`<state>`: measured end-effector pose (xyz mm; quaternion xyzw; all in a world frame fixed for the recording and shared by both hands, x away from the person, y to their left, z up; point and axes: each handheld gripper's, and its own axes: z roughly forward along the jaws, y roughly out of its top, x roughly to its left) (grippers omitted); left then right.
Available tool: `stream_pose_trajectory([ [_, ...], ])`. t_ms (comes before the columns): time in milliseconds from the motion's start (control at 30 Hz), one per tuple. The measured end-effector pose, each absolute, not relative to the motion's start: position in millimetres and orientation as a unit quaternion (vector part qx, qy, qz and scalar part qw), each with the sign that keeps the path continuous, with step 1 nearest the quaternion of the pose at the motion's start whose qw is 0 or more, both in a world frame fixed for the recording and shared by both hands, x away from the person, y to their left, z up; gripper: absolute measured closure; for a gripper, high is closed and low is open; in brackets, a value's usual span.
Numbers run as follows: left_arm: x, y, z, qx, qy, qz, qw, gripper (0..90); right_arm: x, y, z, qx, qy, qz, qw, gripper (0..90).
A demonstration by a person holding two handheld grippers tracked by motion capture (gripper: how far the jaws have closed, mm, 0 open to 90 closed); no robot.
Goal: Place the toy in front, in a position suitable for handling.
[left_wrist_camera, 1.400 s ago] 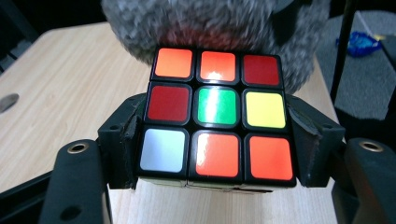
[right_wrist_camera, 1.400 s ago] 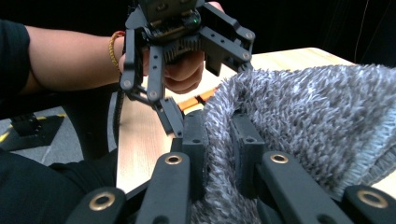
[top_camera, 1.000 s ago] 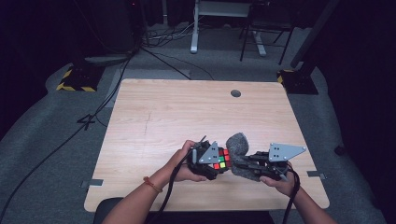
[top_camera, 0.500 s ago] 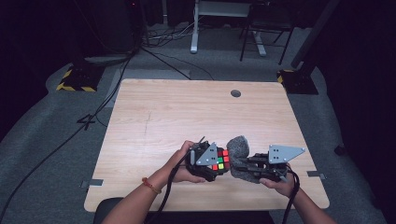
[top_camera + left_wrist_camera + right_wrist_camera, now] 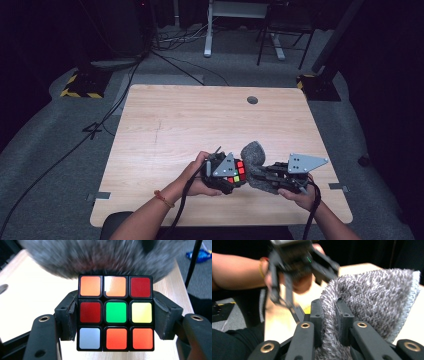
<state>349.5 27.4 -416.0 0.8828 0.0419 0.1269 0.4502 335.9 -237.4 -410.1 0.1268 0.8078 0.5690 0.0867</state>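
While the left gripper squeezes the puzzle cube between its jaws, the right gripper pinches the fuzzy grey cloth, which touches the cube's far side.

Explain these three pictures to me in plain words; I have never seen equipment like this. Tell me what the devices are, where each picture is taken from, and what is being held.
A person sits at a wooden table and holds a hand-operated two-jaw gripper in each hand. One picture looks down from above the table; the other two come from cameras riding on the grippers, looking along their black jaws. The left gripper is shut on a colour puzzle cube, clamped by its sides. The right gripper pinches a fold of grey fuzzy cloth. From above, the cloth sits right beside the cube, near the table's front edge.
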Motion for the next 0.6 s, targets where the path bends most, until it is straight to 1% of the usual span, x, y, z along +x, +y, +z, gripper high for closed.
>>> stream_pose_trajectory([
  [67, 349, 31, -412, 0.878, 0.046, 0.137, 0.457, 33.3, 342, -240, -418, 0.142, 0.813, 0.558, 0.085, 79.1],
  [200, 350, 37, -407, 0.869, 0.050, 0.137, 0.472, 33.3, 356, -246, -431, 0.167, 0.814, 0.554, 0.053, 79.0],
  [300, 351, 39, -406, 0.865, 0.050, 0.131, 0.482, 33.2, 356, -247, -431, 0.165, 0.814, 0.555, 0.050, 79.0],
  [467, 345, 29, -413, 0.883, 0.029, 0.153, 0.443, 33.2, 345, -243, -418, 0.130, 0.801, 0.582, 0.042, 79.0],
  [533, 343, 21, -418, 0.892, 0.022, 0.157, 0.424, 33.1, 339, -239, -414, 0.116, 0.804, 0.582, 0.046, 78.9],
  [600, 342, 19, -420, 0.894, 0.019, 0.157, 0.420, 33.2, 333, -235, -410, 0.103, 0.801, 0.588, 0.042, 78.9],
])
